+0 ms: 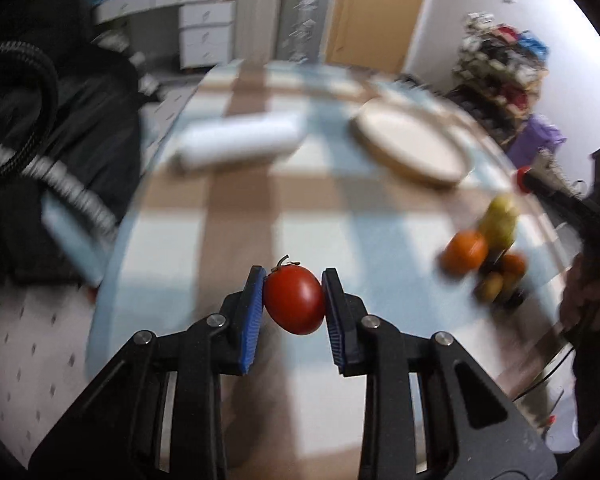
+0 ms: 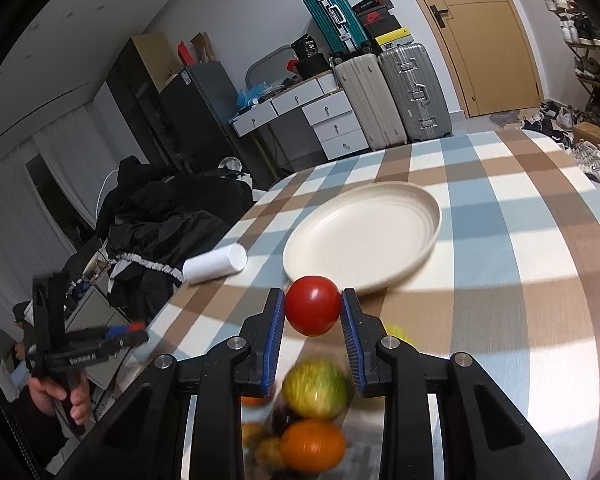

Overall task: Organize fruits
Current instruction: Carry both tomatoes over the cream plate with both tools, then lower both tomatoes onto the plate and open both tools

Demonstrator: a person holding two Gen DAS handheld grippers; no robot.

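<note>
I have a tomato in each claw. The left claw (image 1: 294, 300) is closed on a red tomato (image 1: 294, 300) with a dry stem curl on top, pads bearing on its two sides; it is lifted above the near part of the bench (image 1: 340, 224). The right claw (image 2: 313, 312) is closed on a second tomato (image 2: 313, 310), round and glossy, held just short of the near rim of the cream plate (image 2: 364, 236), which lies empty toward the far edge. The remaining fruit pile (image 2: 312, 420), an orange, a yellow-green fruit and smaller brown pieces, sits below the right claw at the bench's near edge; blur hides its detail. I judge both tomatoes light, smooth-skinned and soft: grip across the widest part, pressure only enough to stop slip, since excess force may bruise or split the skin. A white roll (image 2: 216, 264) lies near the left edge.
</note>
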